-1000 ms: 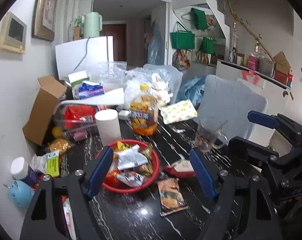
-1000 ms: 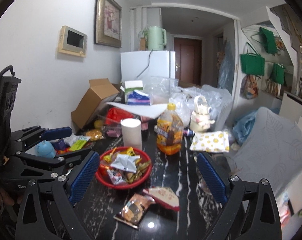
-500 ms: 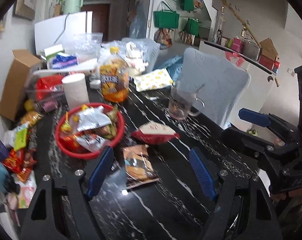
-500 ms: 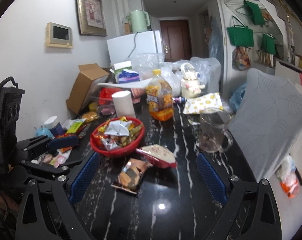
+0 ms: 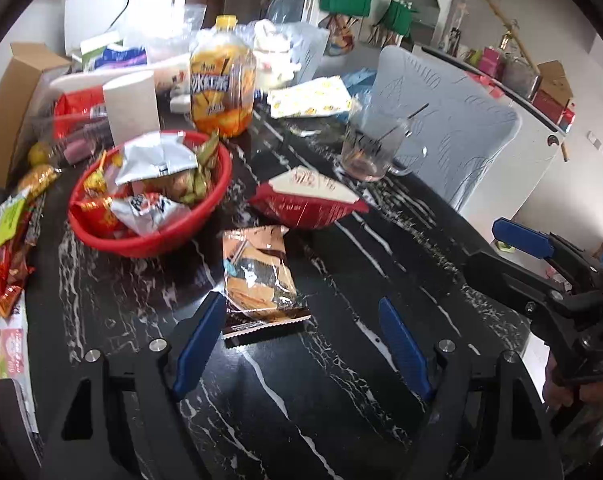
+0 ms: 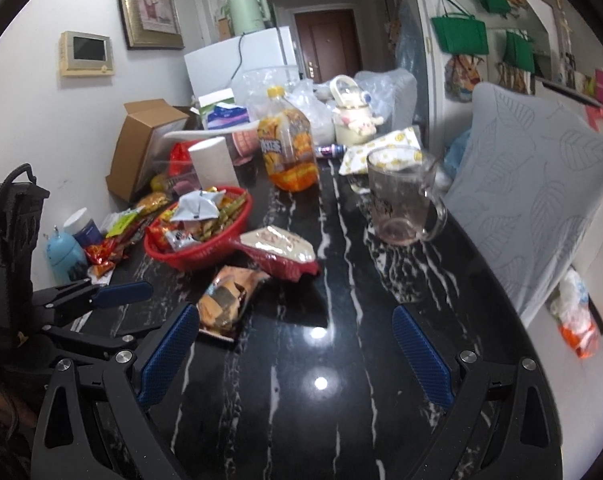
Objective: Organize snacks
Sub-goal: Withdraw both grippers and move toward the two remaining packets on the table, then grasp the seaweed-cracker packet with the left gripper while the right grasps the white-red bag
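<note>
Ahead stands a black marble table reflecting ceiling light. Left is a white wall with a framed picture; right, a grey chair; far ahead, a brown door.

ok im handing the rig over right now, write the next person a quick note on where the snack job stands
Left gripper: open, holding nothing, its fingers either side of the near end of the cracker packet.
Right gripper: open, holding nothing, over bare table.
Red basket already holds a heap of snacks.
Loose on the table: the cracker packet, and the red and white packet between basket and glass mug. More wrappers lie on the far side of the basket by the wall.
Done: nothing picked up at this moment.
Left: probably close on the cracker packet, put it in the basket, then the rest.
</note>
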Action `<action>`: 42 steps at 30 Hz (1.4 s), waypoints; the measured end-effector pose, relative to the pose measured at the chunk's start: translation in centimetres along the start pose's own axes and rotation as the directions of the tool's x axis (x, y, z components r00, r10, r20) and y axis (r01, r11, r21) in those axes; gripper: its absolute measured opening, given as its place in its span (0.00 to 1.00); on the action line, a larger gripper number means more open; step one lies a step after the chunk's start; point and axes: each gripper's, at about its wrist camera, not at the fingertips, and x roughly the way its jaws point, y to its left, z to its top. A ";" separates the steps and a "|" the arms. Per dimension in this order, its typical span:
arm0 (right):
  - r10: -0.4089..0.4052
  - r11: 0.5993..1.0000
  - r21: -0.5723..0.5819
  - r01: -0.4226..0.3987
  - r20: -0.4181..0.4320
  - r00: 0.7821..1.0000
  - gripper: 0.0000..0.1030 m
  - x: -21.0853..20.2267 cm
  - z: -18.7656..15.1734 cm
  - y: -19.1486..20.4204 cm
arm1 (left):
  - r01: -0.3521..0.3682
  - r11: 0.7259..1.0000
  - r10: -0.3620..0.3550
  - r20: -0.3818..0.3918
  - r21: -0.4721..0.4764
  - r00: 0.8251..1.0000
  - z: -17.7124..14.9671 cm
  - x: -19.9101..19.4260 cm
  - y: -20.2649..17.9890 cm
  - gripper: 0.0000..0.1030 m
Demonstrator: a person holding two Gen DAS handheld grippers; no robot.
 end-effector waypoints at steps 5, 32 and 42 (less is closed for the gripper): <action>0.004 1.000 0.027 -0.003 -0.041 0.999 0.96 1.9 -0.3 -1.1 | -0.018 1.000 0.017 -0.039 -0.015 0.999 0.2 2.0 0.4 0.76; 0.002 1.000 0.029 0.003 -0.160 0.987 0.89 15.0 7.6 0.7 | -0.072 0.982 0.052 -0.117 -0.173 0.992 0.8 7.2 6.6 0.76; 0.094 0.989 0.139 -0.051 -0.319 0.943 0.55 17.3 4.5 -1.1 | -0.020 0.994 0.011 -0.084 -0.105 0.996 0.6 7.0 5.9 0.54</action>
